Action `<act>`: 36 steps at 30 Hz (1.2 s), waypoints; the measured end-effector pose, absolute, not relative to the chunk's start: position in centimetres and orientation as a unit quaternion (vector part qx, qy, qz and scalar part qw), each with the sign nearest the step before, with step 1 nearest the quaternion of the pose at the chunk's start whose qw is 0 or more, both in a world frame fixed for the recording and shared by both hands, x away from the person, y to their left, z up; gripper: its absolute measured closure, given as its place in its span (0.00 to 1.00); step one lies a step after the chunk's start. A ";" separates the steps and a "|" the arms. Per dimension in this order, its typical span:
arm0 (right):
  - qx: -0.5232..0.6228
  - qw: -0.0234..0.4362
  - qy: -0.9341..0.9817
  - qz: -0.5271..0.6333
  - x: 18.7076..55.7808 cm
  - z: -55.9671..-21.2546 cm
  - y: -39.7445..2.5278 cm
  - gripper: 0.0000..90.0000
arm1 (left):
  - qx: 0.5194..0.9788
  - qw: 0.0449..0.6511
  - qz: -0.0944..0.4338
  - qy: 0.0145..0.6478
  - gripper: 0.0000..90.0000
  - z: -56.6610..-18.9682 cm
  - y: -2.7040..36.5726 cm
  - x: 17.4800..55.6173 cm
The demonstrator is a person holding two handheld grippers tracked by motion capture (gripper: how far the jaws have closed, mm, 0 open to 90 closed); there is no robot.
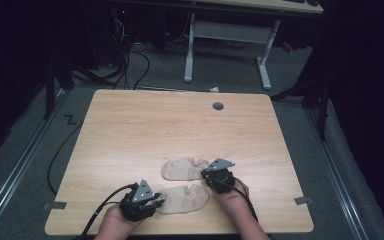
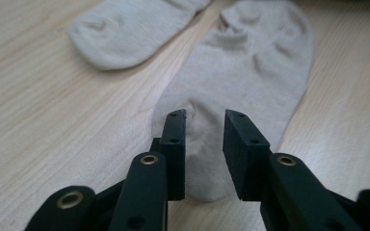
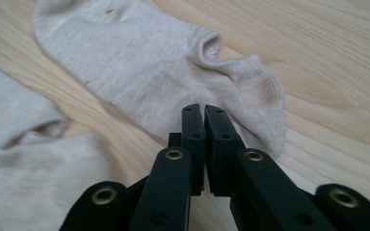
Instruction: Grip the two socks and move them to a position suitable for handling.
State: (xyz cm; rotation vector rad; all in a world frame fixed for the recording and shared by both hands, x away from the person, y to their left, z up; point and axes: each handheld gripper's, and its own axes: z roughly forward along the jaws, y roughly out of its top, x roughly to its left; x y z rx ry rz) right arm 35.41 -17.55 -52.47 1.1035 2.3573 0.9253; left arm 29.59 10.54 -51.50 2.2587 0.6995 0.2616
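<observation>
Two beige socks lie near the desk's (image 1: 130,125) front edge, about mid-width: near sock (image 1: 185,198) closest to that edge, far sock (image 1: 182,168) just behind it, the two nearly touching. Left gripper (image 1: 156,201) sits at the near sock's left end, jaws apart, straddling the toe fabric (image 2: 204,144) without clamping it. Right gripper (image 1: 206,174) is at the far sock's right end, jaws pressed together at the heel edge (image 3: 250,115); can't tell if any fabric is pinched.
</observation>
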 end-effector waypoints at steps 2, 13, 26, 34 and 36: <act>0.389 0.189 0.840 0.328 35.4 -52.5 -17.3 0.97 | 0.884 0.360 0.109 0.277 0.79 -52.0 10.4 29.9; 0.408 0.191 0.809 0.377 35.3 -50.9 -18.6 0.88 | 0.855 0.400 0.132 0.302 0.69 -51.4 11.9 31.1; 0.452 0.169 0.799 0.359 37.2 -52.7 -19.3 0.75 | 0.818 0.384 0.155 0.400 0.64 -53.2 10.5 37.8; 0.447 0.164 0.806 0.352 37.0 -52.8 -19.1 0.93 | 0.823 0.389 0.141 0.390 0.94 -53.2 10.3 37.5; 0.439 0.173 0.810 0.348 36.9 -52.7 -18.8 0.95 | 0.824 0.386 0.148 0.386 0.97 -53.1 10.1 37.4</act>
